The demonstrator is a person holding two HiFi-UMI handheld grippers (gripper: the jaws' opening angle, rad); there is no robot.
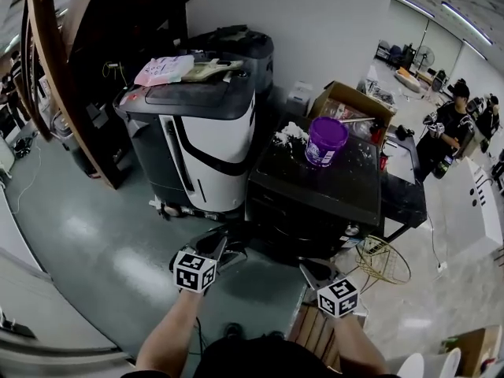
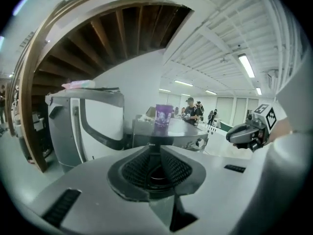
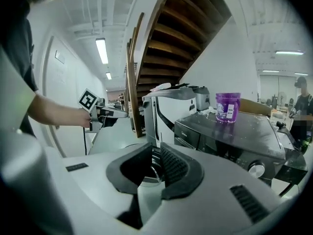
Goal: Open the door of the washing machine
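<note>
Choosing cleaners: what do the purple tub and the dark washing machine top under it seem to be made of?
The purple tub looks like slightly glossy plastic: even saturated colour, a moulded rim and a pale label. The washing machine top looks like dark glossy plastic or coated metal, I can't tell which. It mirrors the tub and carries pale smears.

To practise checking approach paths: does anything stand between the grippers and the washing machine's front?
Nothing visible does. Left gripper and right gripper face the washing machine across open space; the purple bucket stands on its top.
</note>
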